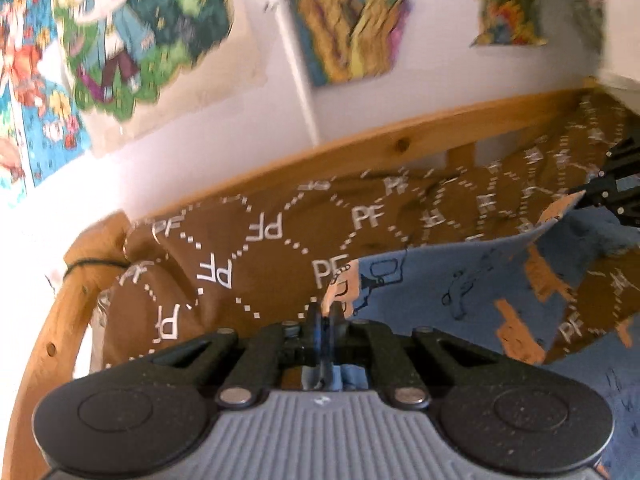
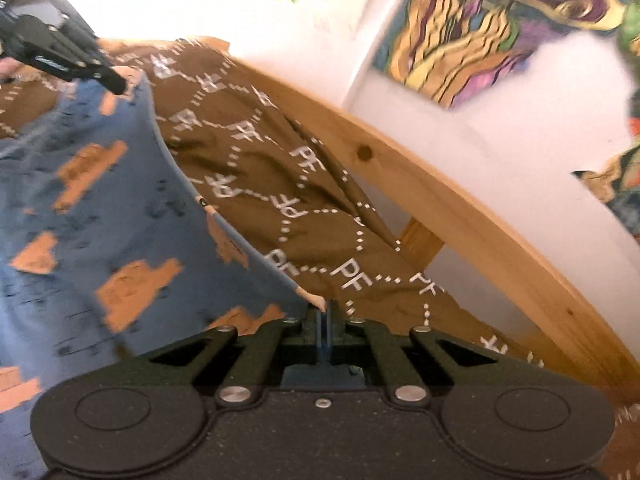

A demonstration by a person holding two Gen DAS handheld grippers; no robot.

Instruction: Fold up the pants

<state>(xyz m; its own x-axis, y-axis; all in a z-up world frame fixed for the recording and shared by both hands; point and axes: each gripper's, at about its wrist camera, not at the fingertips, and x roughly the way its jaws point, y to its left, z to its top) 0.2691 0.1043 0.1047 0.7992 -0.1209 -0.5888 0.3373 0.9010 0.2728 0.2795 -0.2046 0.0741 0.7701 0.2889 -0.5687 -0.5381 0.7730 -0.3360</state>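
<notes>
The setting was a bed with a curved pale pine bed frame against a white wall hung with colourful cartoon posters; a brown bedspread printed with white "PF" letters and dotted diamonds covered the mattress.

The blue fabric pants with orange block patches and dark line drawings were held up off the bedspread by one edge. The left hand-held gripper was closed tight on that edge directly ahead of its fingers. The right hand-held gripper was likewise clamped on the cloth at its fingertips. The edge ran taut between the two, the rest hanging below and to the inner side of each. In my judgement this two-point hold served to spread the garment flat before laying a fold.

Both views were motion-blurred. The waistband, leg ends and lower portion of the pants were cut off or could not be identified, so which edge was gripped could not be determined.
</notes>
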